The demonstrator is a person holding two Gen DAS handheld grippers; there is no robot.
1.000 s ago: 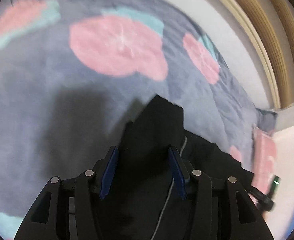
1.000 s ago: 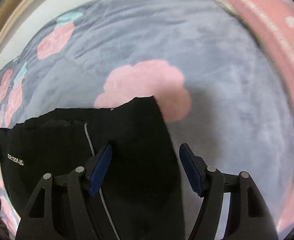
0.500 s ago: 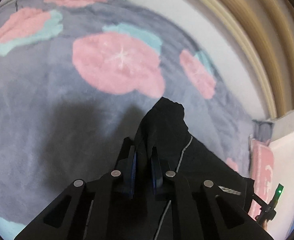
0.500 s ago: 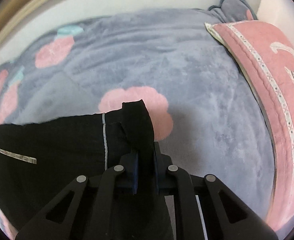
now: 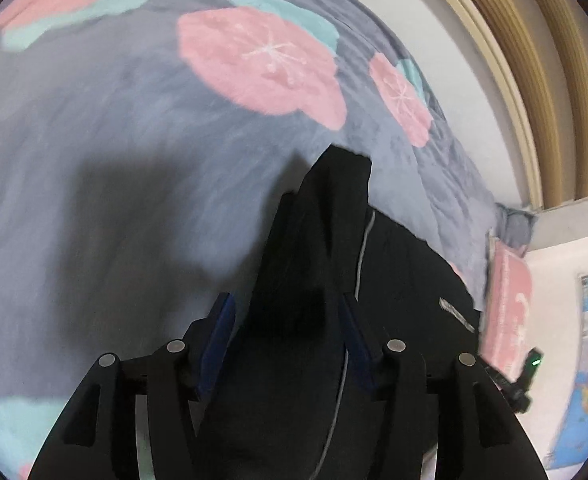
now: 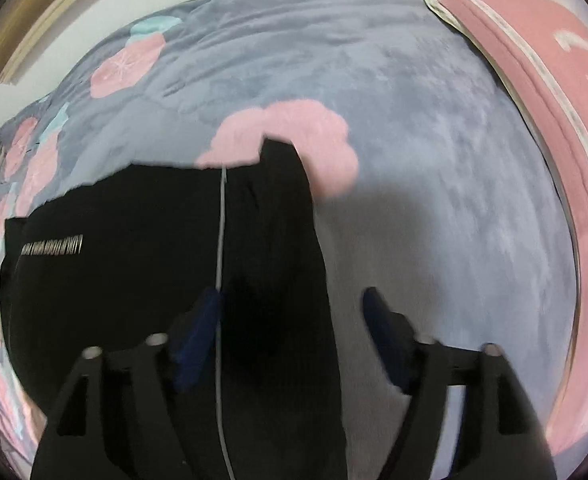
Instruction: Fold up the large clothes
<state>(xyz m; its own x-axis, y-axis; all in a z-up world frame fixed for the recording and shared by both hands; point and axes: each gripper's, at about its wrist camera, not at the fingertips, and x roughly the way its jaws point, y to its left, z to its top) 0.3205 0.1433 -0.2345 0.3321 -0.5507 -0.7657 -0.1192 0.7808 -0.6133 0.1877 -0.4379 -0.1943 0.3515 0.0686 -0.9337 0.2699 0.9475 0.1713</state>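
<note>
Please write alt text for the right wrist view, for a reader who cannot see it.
The right hand-held gripper is open over the edge of a black garment lying on a grey blanket with pink flowers. A thin white stripe runs down the garment, and a pink pillow lies at the right.

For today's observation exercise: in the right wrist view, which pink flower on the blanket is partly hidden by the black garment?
The large pink flower at centre: the black garment's raised corner overlaps its lower edge. The smaller flowers at left lie clear of that corner.
</note>
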